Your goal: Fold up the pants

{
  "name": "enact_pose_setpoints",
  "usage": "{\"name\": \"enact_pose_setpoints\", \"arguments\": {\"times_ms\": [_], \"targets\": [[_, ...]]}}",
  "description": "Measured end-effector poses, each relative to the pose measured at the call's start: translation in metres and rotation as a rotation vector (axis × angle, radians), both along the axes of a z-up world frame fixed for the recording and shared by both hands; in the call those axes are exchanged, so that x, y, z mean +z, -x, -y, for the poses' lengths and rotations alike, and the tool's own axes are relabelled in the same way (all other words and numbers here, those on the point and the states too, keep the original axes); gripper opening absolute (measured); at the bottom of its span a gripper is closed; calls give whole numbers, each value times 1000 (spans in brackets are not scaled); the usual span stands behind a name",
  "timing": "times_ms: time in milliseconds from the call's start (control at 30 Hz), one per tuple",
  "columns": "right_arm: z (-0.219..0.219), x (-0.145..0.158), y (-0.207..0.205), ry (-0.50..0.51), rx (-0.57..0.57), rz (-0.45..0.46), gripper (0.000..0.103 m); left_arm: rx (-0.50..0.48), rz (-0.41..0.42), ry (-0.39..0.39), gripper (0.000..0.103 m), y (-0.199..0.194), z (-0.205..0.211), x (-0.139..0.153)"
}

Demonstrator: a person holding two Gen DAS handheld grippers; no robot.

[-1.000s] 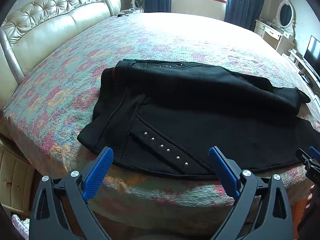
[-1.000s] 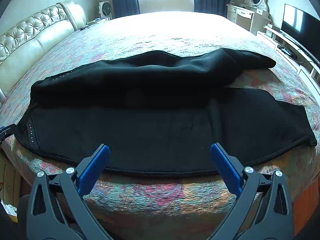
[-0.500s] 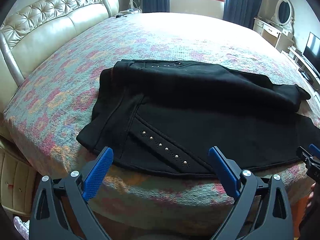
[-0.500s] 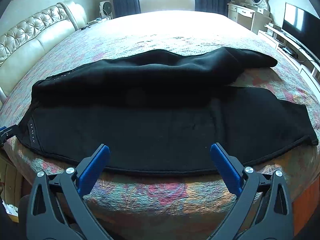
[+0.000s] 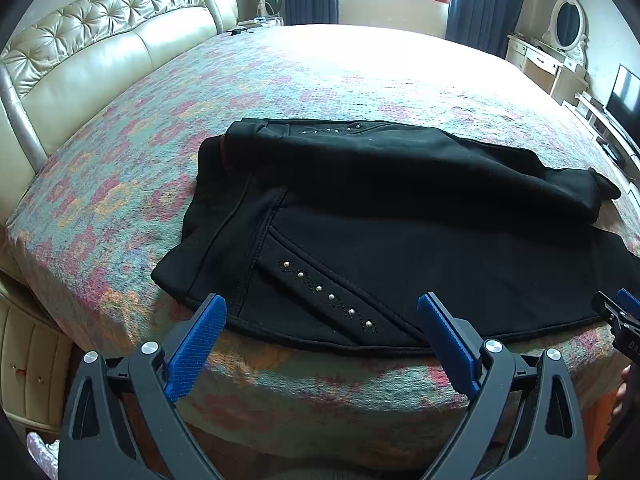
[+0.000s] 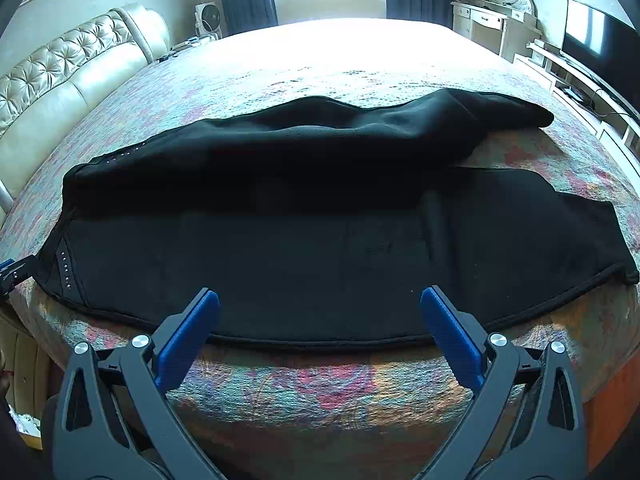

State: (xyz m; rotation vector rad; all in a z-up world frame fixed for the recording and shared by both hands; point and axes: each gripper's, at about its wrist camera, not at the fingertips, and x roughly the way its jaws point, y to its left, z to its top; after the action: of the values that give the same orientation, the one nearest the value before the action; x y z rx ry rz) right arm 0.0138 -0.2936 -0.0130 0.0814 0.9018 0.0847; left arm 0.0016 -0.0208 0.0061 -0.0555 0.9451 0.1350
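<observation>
Black pants (image 5: pixel 400 216) with silver studs lie flat across the near part of the bed, waist to the left, legs to the right; the far leg is folded over the near one. They also show in the right wrist view (image 6: pixel 320 216). My left gripper (image 5: pixel 322 320) is open and empty, just short of the near hem by the studded pocket. My right gripper (image 6: pixel 320 312) is open and empty, just short of the near leg's hem. The right gripper's tip shows at the right edge of the left wrist view (image 5: pixel 620 316).
The pants lie on a flowered bedspread (image 5: pixel 120 184). A tufted cream headboard (image 5: pixel 80 48) stands at the left. A dresser with a mirror (image 6: pixel 500 16) and a TV (image 6: pixel 596 40) stand at the right. The bed's near edge drops off just under both grippers.
Both grippers have drifted slightly; the pants sit a little lower and nearer in both views. Both stay open and empty.
</observation>
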Motion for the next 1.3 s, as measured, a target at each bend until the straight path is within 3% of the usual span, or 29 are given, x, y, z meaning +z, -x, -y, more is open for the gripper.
{"name": "enact_pose_setpoints", "arguments": {"times_ms": [1300], "targets": [[-3,0,0,-7,1,-1,101,4,-2,-5,95,1,-1,-1]]}}
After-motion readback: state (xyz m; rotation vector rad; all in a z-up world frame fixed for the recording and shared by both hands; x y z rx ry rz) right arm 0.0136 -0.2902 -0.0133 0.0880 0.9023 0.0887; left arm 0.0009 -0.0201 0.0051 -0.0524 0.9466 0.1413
